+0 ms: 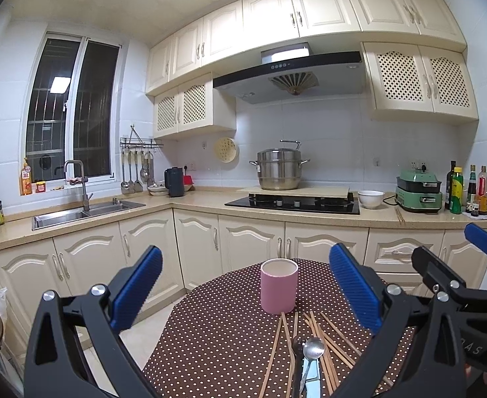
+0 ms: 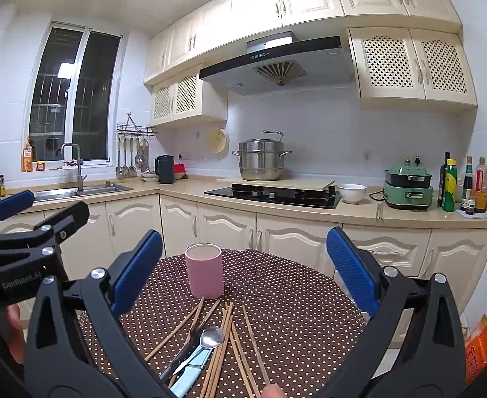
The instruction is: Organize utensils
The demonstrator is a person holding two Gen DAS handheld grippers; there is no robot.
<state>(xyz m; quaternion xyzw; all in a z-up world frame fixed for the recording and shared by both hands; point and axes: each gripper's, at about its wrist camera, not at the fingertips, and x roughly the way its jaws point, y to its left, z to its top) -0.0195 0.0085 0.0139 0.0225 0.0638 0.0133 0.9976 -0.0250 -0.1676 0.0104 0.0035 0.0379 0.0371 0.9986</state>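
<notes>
Nothing looks sorted yet: the pink cup [image 1: 279,286] stands upright on the polka-dot table [image 1: 210,331], seemingly empty, though its inside is hard to see. At six o'clock from it lie scattered chopsticks [image 2: 225,348], a spoon [image 2: 210,337] and a dark fork [image 2: 193,333]. The left gripper [image 1: 246,293] and right gripper [image 2: 245,270] hover spread wide, holding nothing.

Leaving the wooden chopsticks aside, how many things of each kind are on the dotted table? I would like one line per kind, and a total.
Pink cup: 1
Silver spoon: 1
Dark utensil, perhaps a fork: 1
Light blue utensil, probably a knife: 1
Total: 4
</notes>
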